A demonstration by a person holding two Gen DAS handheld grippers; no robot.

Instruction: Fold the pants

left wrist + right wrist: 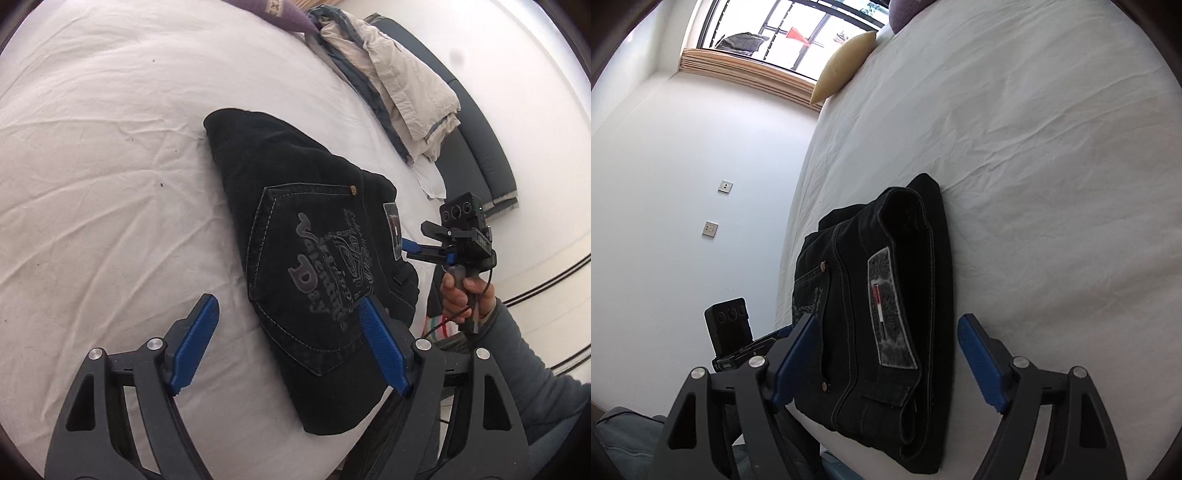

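Note:
Black jeans (295, 236) lie folded into a compact stack on the white bed sheet (110, 184), back pocket with grey print facing up. My left gripper (288, 332) is open, its blue fingers (195, 343) spread just in front of the stack's near end, holding nothing. My right gripper (890, 350) is open at the waistband end of the jeans (886, 295), where a grey label patch (890, 314) shows. The right gripper also shows in the left wrist view (417, 247), at the stack's far right edge, empty.
A pile of beige and blue bedding (399, 85) lies at the bed's far edge beside a dark headboard (480, 155). A purple pillow (273, 14) and a yellow cushion (842, 66) sit near the bed's end. A window (783, 26) and wall sockets (724, 186) are beyond.

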